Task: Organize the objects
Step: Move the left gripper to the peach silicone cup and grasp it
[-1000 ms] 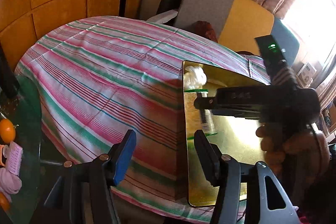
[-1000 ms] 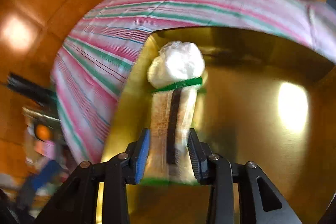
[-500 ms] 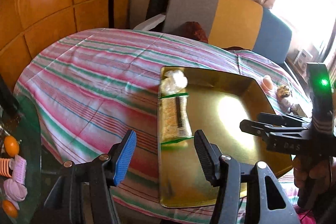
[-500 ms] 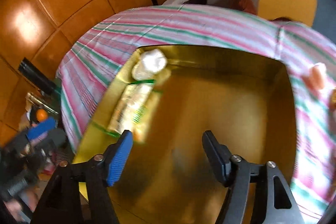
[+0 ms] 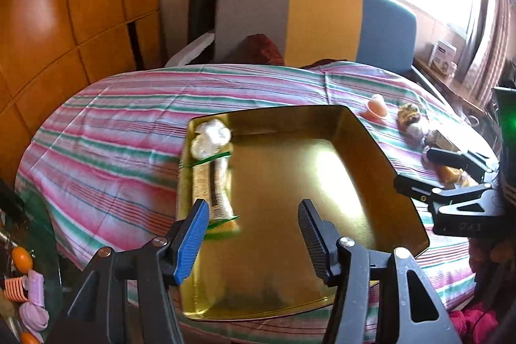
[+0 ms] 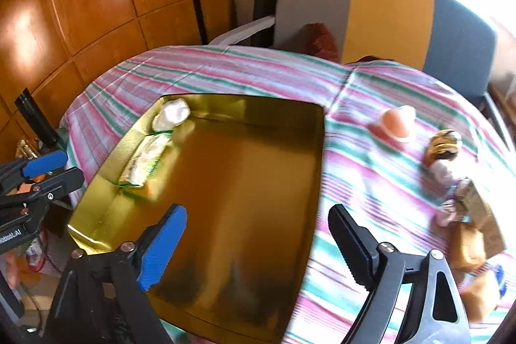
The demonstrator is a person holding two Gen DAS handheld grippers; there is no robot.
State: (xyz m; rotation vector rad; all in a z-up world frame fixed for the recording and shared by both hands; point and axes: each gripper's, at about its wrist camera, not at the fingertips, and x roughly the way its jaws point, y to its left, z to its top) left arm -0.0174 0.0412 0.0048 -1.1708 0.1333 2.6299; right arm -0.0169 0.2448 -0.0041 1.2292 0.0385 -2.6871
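Objects: a long packet with a green band and a white bunched top lies inside the gold tray, tight along the tray's left wall. More pieces wait loose on the striped cloth to the tray's right.
Tray: it sits on the cloth-covered counter, most of its floor bare. Laying the packet lengthwise against the wall looks meant to leave room for the rest.
Loose pieces: a small peach-coloured cup-like item, a yellow-and-dark striped lump, and boxes and wrapped bits near the counter's right edge. They are blurred, so I cannot say what they are.
Left tongs: spread wide, nothing between the blue and black pads. They hover over the tray's near-left part, just short of the packet's lower end.
Right tongs: also spread wide and carrying nothing, above the tray's near-right edge and angled toward the loose pieces. In the left view, the right tool sits low over the cloth beside them.
Step in hand, as I judge it: one piece is stowed, and the right side seems to be heading for another.
Risk: the small round pieces may roll or slip out of a wide pinch.
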